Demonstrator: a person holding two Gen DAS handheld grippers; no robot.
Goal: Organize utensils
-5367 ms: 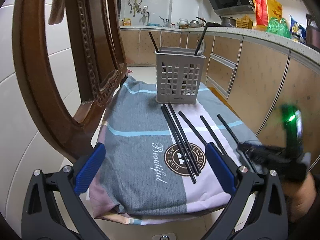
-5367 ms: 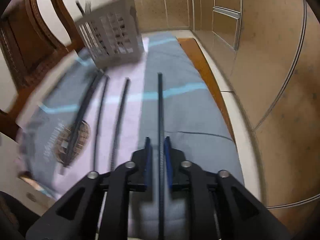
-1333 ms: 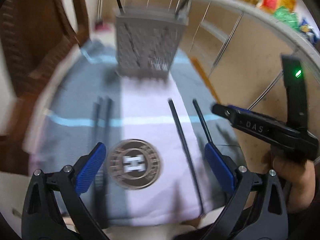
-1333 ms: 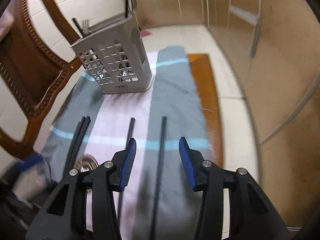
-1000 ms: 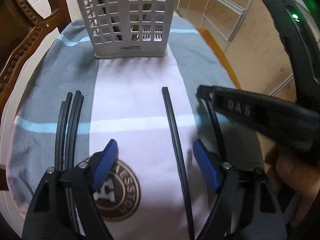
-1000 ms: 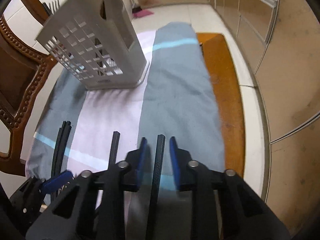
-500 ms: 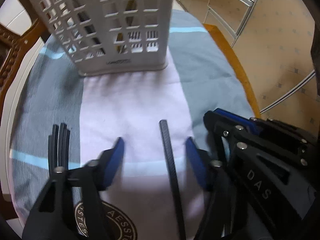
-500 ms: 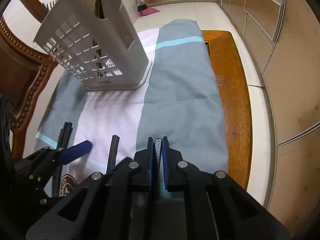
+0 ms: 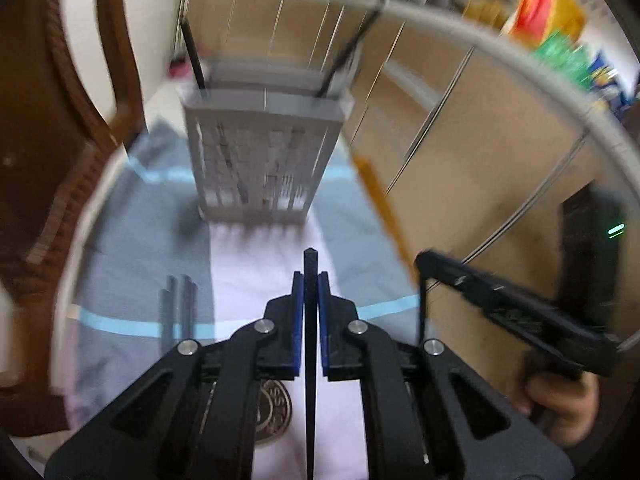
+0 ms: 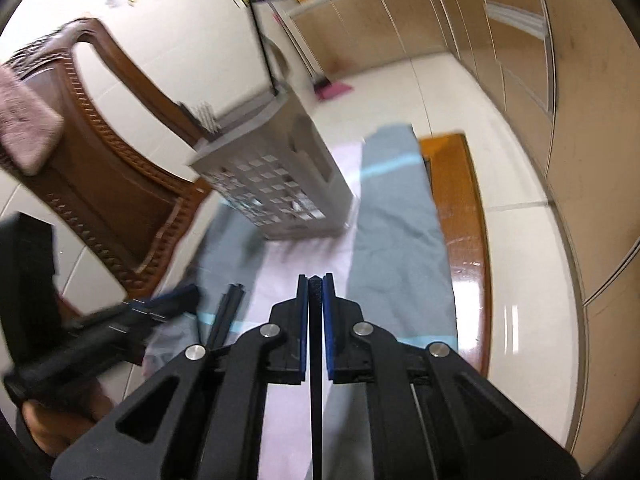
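Observation:
My left gripper (image 9: 310, 276) has its jaws closing, blue pads pressed on a black chopstick (image 9: 310, 260) lifted above the striped cloth (image 9: 256, 272). My right gripper (image 10: 316, 278) is shut on another black chopstick (image 10: 316, 320), also off the cloth (image 10: 400, 248). Ahead of both stands the grey slotted utensil basket (image 9: 264, 152) (image 10: 280, 188), with chopsticks (image 9: 194, 56) leaning in it. A few black chopsticks (image 9: 178, 304) (image 10: 228, 312) still lie on the cloth to the left. The left wrist view is blurred.
A carved wooden chair (image 9: 60, 160) (image 10: 100, 184) stands close on the left. Kitchen cabinets (image 9: 480, 140) (image 10: 520, 40) run along the right. The bare wooden edge (image 10: 468, 240) of the surface shows right of the cloth. A hand holds the other gripper's handle (image 9: 560, 396).
Both grippers closed on a chopstick each and rose off the cloth, tilting up toward the basket. The left jaws went from wide apart to pressed on the stick.

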